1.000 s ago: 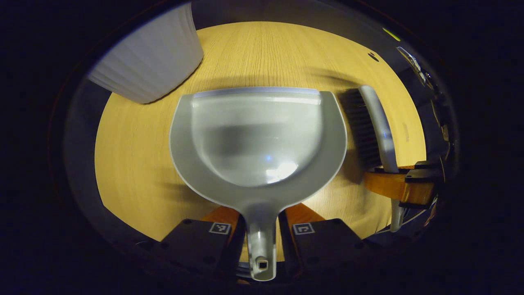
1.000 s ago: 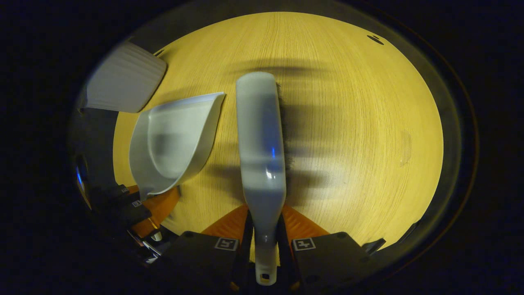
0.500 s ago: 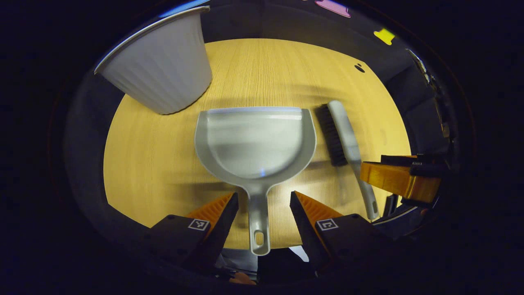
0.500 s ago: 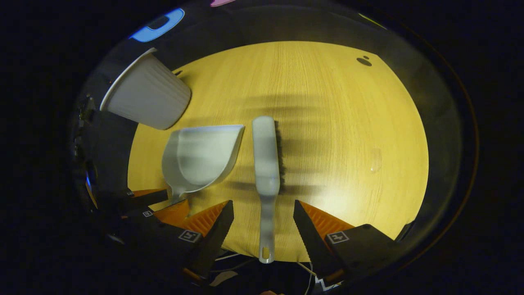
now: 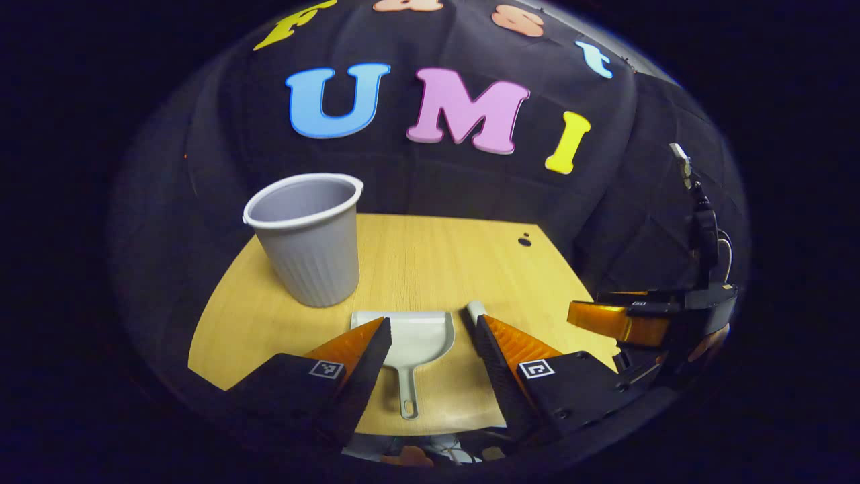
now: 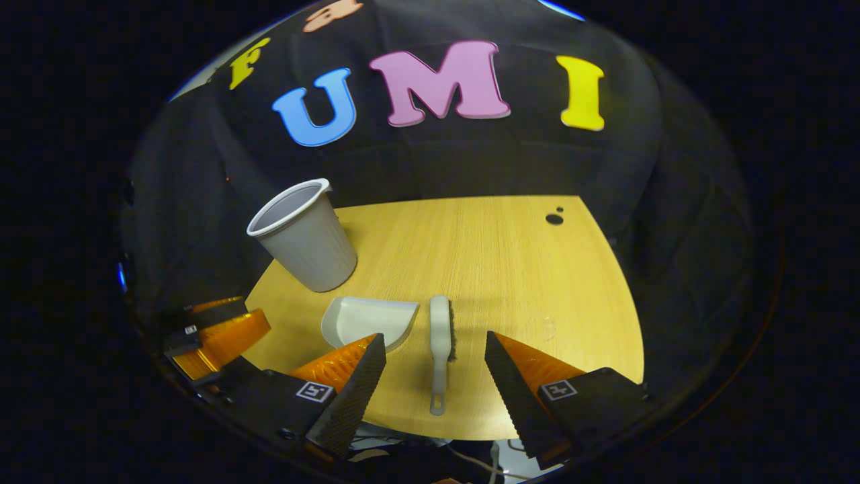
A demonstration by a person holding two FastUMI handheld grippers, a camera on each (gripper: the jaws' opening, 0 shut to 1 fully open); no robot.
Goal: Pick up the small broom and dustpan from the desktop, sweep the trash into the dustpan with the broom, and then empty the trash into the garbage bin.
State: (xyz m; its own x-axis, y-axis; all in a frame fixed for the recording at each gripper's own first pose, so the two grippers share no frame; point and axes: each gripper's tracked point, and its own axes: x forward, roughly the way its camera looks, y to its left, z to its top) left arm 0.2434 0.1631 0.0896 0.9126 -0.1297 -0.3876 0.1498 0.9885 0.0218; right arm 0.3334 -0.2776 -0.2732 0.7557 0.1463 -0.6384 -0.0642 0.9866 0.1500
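Note:
A grey dustpan (image 5: 413,336) lies flat on the wooden desktop (image 5: 430,262), handle toward me, between the open fingers of my left gripper (image 5: 430,336), which hangs above and behind it. The dustpan (image 6: 366,319) also lies left of the grey broom (image 6: 440,343) in the right gripper view. The broom rests on the desk with its bristles to the right, and my right gripper (image 6: 435,349) stands open above it, holding nothing. Just the broom's tip (image 5: 474,309) peeks out beside my left gripper's right finger. A grey ribbed garbage bin (image 5: 308,238) stands upright at the back left.
The right gripper (image 5: 628,319) juts in at the right of the left gripper view. The left gripper (image 6: 215,336) sits at the left of the right gripper view. A small dark hole (image 6: 554,218) marks the desk's far right corner. Black cloth walls the back.
Both grippers have let go, opened and pulled back and up from the desk. The dustpan and broom now lie on the desktop, looking smaller and farther away.

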